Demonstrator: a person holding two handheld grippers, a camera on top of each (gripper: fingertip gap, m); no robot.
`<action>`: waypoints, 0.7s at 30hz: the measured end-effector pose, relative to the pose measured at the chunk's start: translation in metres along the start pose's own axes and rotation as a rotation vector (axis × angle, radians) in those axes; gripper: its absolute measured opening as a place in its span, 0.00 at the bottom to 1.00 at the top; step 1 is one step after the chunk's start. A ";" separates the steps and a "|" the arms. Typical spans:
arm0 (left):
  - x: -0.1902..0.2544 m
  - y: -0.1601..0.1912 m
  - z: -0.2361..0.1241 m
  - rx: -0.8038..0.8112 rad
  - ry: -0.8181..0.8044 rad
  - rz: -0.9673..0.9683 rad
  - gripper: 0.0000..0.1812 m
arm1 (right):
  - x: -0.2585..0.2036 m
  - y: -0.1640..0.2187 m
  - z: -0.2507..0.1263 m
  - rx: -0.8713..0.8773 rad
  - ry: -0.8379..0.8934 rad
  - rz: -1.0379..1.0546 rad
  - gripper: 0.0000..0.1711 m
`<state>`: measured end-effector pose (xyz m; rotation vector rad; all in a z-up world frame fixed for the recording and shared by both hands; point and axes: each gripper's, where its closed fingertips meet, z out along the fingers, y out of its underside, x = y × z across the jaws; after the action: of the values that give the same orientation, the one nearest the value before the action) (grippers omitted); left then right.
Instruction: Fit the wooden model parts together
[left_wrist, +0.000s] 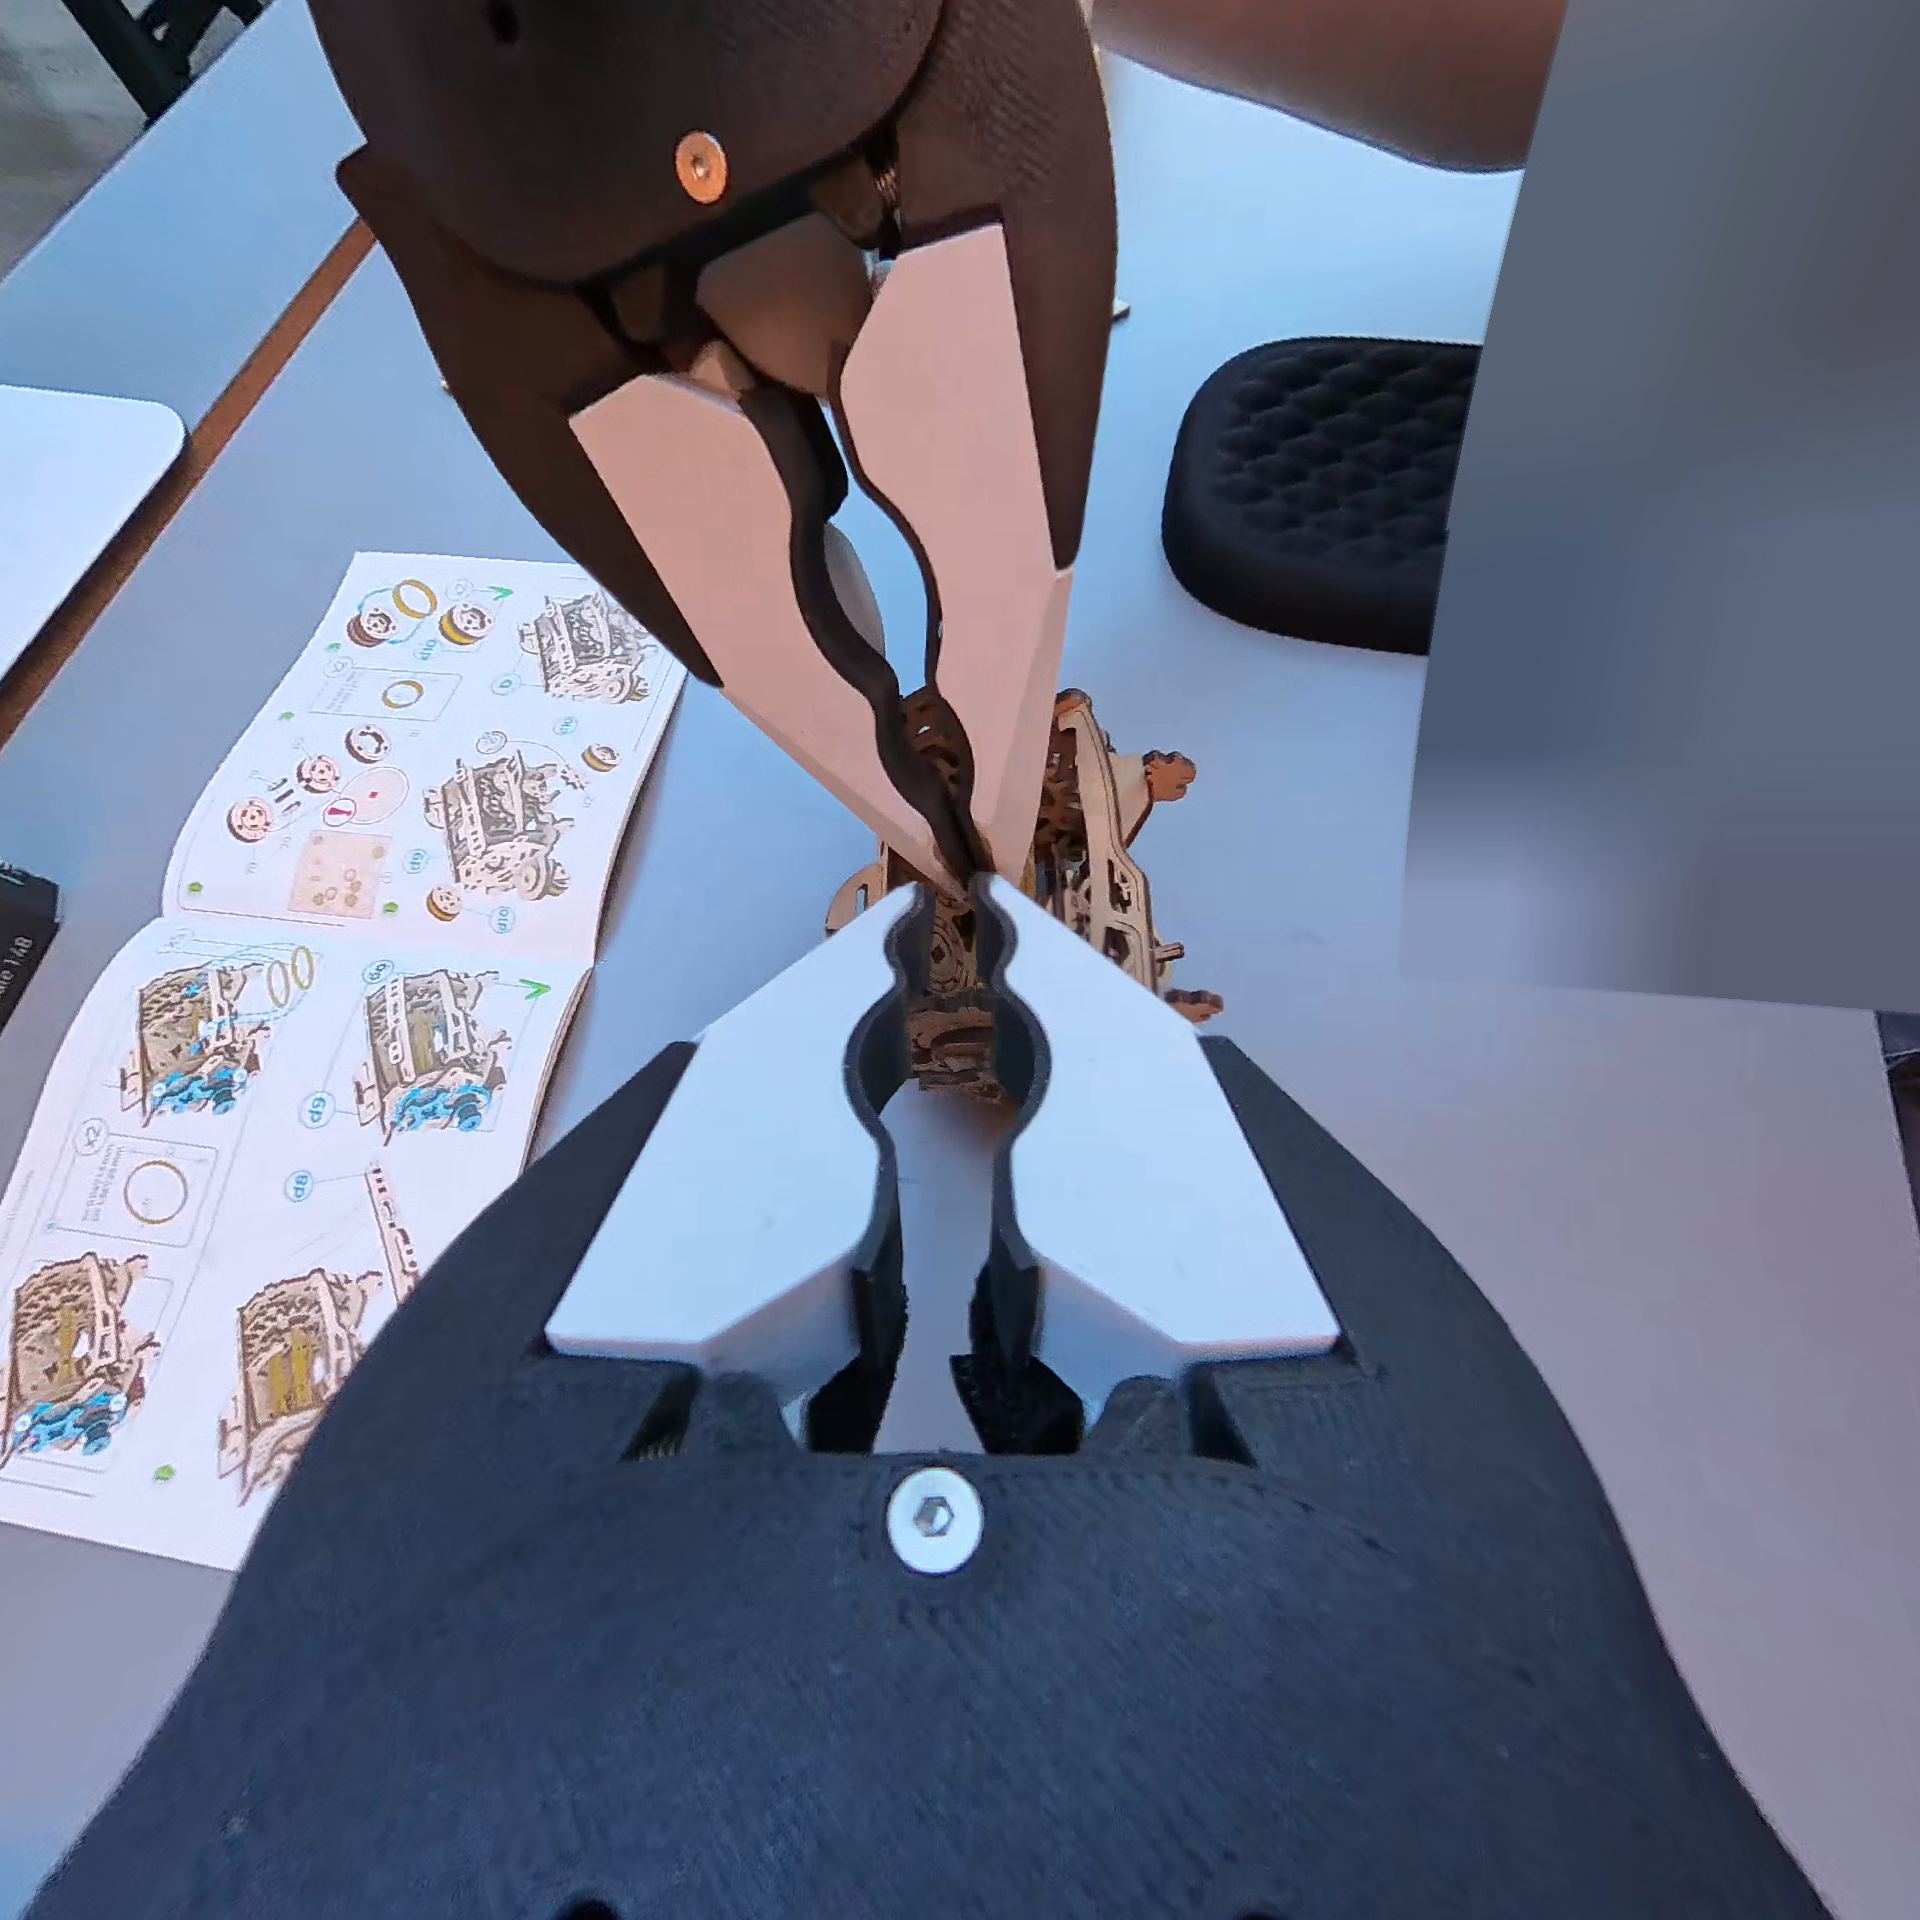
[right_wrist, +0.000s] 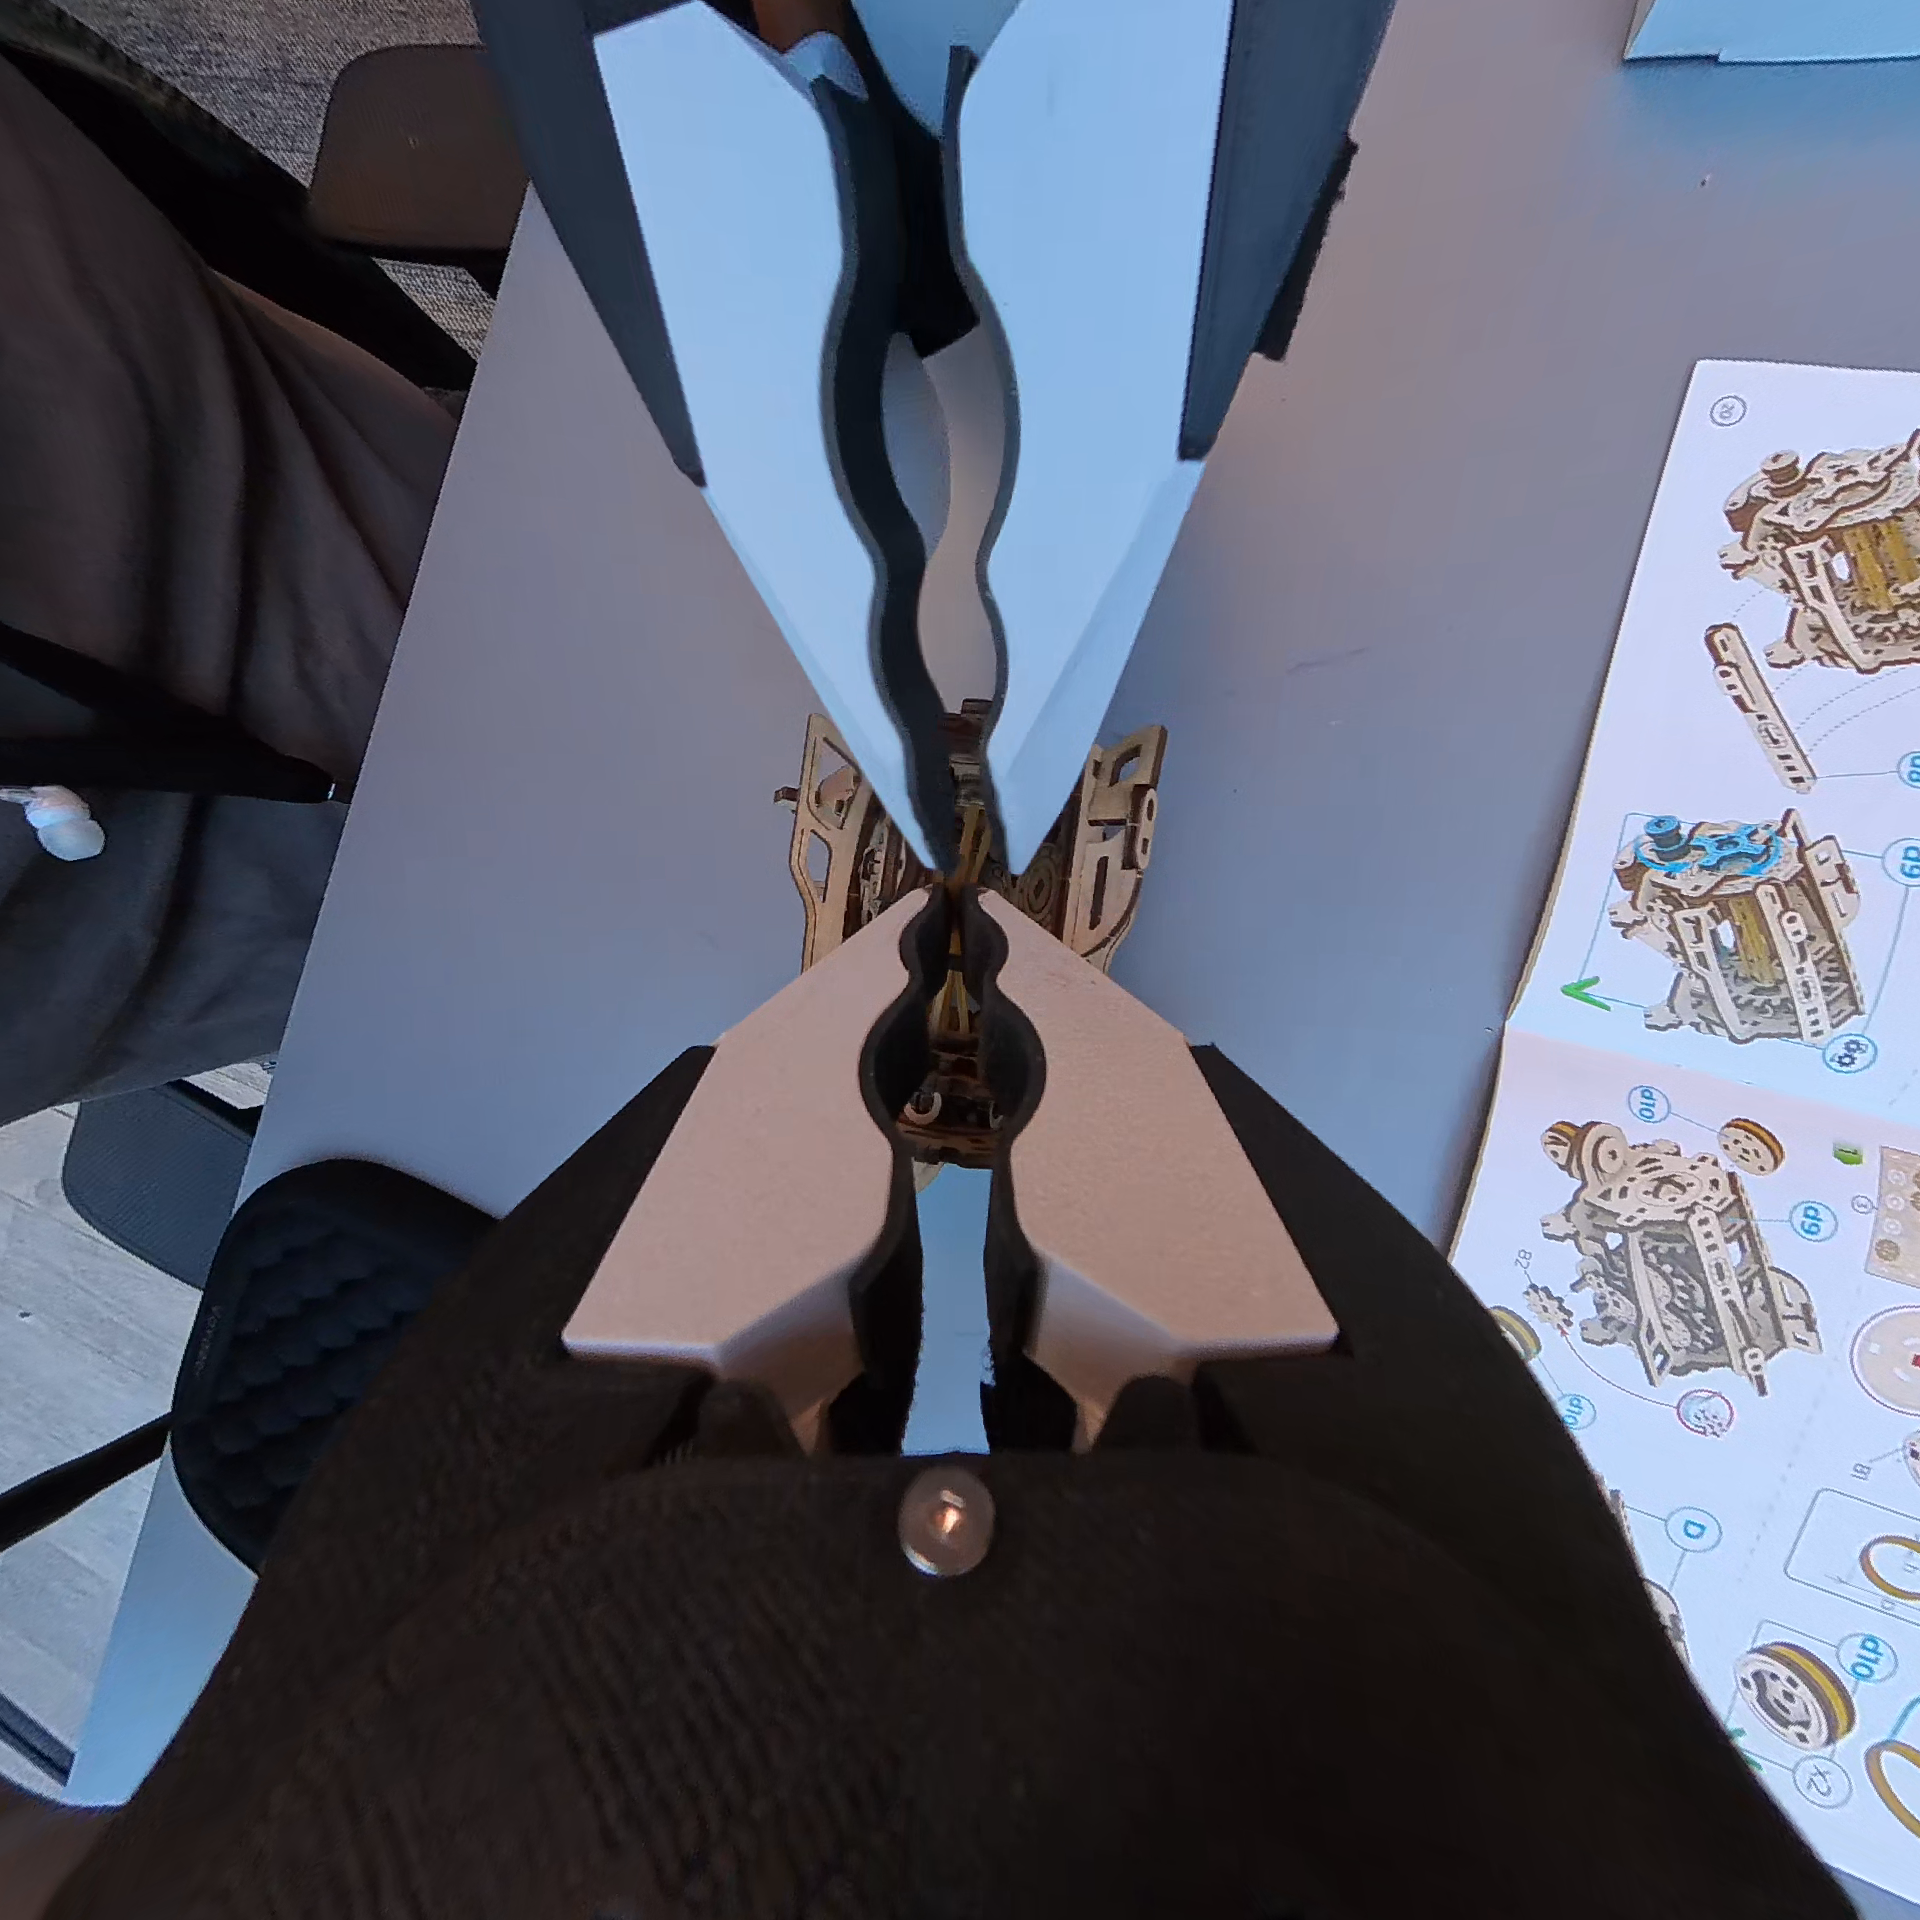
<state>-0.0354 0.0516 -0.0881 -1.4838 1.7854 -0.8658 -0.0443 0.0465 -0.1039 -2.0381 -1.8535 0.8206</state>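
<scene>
Both the left gripper (left_wrist: 951, 891) and right gripper (right_wrist: 956, 902) pinch something small atop the wooden model (left_wrist: 1091, 894), probably seating a part, which calls next for steady downward pressure.

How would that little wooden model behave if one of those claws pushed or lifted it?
The wooden model is probably light, being thin openwork sheet. It looks fragile: slim tabs jut from its sides and might snap. Standing on a smooth table, it would likely slide rather than roll.
</scene>
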 end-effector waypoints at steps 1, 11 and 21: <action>0.001 0.000 0.001 -0.002 0.009 -0.003 0.02 | 0.000 0.000 0.000 -0.002 0.003 -0.001 0.00; 0.005 0.004 0.005 -0.043 0.037 0.023 0.00 | 0.001 0.001 0.000 -0.008 0.006 -0.003 0.00; 0.006 0.004 0.002 -0.019 0.113 -0.112 0.00 | 0.000 0.001 0.000 -0.013 0.006 -0.015 0.00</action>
<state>-0.0369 0.0459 -0.0926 -1.5882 1.8095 -1.0084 -0.0441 0.0464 -0.1046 -2.0301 -1.8733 0.8000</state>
